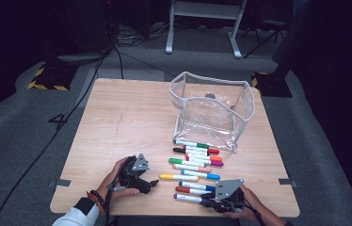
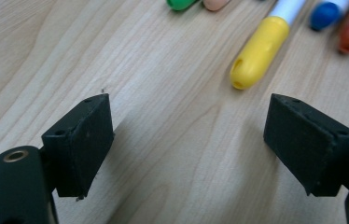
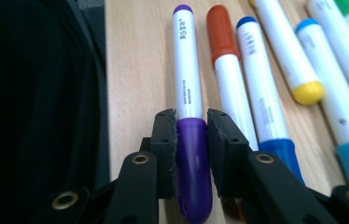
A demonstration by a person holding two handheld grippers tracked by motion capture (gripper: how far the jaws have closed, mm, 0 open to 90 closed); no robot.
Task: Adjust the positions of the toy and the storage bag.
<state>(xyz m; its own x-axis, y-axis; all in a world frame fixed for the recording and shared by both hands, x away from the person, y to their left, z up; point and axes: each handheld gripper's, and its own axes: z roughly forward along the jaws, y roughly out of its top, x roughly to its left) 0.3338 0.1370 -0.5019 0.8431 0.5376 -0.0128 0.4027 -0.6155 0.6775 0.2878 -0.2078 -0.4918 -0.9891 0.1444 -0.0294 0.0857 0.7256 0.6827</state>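
My right gripper (image 3: 192,135) has its ridged black pads pinched on the glossy cap of the purple marker (image 3: 187,98), a smooth white barrel with small grey print that lies flat on the pale wood-grain table (image 1: 117,122), nearest the front edge in the high view. The right hand (image 1: 247,207) sits low at that edge, its gripper lying level along the marker. My left gripper (image 2: 189,140) rests just over the bare wood with its blocky, matte jaws spread wide and nothing between them; the left hand (image 1: 117,181) wraps the body from behind, a beaded band at the wrist. The rounded yellow cap (image 2: 255,55) of another marker lies a little beyond the left jaws. Just beside the purple marker lie a red-brown marker (image 3: 226,60) and a blue marker (image 3: 261,88), close and parallel, with more markers stacked in a loose row beyond. Behind the row stands a clear plastic pouch (image 1: 212,110), soft-walled, white-trimmed, its mouth open.
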